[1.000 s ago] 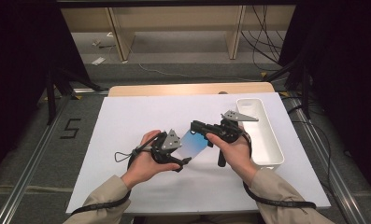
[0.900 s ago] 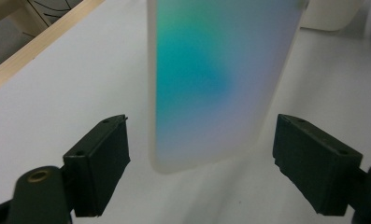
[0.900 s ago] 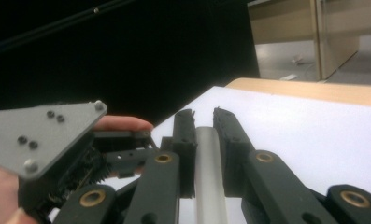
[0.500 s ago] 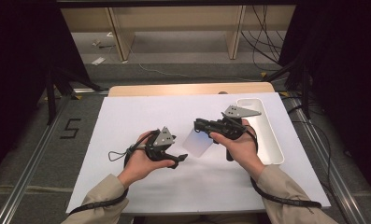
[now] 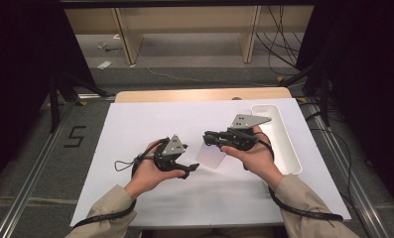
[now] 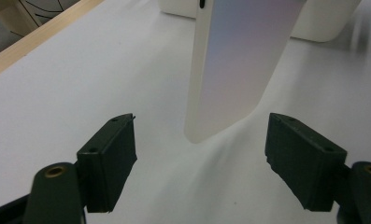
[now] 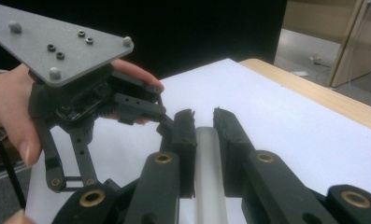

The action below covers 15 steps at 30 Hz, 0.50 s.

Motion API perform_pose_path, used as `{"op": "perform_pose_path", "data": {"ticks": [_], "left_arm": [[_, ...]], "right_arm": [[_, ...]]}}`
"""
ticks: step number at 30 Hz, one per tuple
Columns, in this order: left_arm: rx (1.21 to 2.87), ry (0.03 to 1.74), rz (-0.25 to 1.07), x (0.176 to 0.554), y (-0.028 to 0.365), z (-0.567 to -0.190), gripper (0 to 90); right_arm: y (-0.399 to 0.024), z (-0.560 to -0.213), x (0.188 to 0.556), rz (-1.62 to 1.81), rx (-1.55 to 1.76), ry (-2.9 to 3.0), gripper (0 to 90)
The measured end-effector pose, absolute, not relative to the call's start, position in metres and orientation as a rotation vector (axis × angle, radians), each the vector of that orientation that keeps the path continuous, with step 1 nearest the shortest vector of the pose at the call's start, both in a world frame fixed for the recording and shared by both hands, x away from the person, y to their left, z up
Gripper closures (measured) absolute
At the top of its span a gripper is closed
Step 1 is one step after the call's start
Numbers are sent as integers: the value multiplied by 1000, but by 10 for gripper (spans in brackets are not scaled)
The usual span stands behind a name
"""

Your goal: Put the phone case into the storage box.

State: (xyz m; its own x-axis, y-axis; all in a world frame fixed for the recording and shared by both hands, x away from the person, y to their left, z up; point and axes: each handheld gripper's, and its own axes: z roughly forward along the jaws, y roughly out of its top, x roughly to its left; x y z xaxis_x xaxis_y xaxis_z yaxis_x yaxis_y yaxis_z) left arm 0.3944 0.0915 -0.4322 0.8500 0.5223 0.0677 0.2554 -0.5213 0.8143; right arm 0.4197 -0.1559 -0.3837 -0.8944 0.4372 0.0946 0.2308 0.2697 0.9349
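Observation:
A thin white card (image 5: 212, 156) with rounded corners hangs over the white table sheet (image 5: 135, 129). My right gripper (image 5: 207, 139) is shut on its top edge. In the right gripper view the jaws (image 7: 203, 119) pinch the card's silvery edge (image 7: 209, 163). My left gripper (image 5: 188, 163) sits just left of the card and is open. In the left gripper view the card's lower corner (image 6: 234, 70) hangs ahead of the gap between the pads (image 6: 211, 158), touching neither. These jaws have just been closing a little.
A long white tray (image 5: 284, 144) lies at the right edge of the sheet, also at the top of the left gripper view (image 6: 323, 23). A wooden table edge (image 5: 199, 94) runs along the back. The other hand (image 7: 5, 107) is close on the left.
The card has tilted in the right gripper, its face going from a blue sheen to plain white. The left gripper has drawn back slightly from it. Both hands have hardly shifted.

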Motion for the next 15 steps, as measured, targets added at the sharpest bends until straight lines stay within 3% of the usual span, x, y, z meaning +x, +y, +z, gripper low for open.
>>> {"op": "perform_pose_path", "data": {"ticks": [15], "left_arm": [[2139, 528, 348, 393, 88, -432, 278]], "right_arm": [[-155, -384, 420, 1645, 561, 2421, 801]]}}
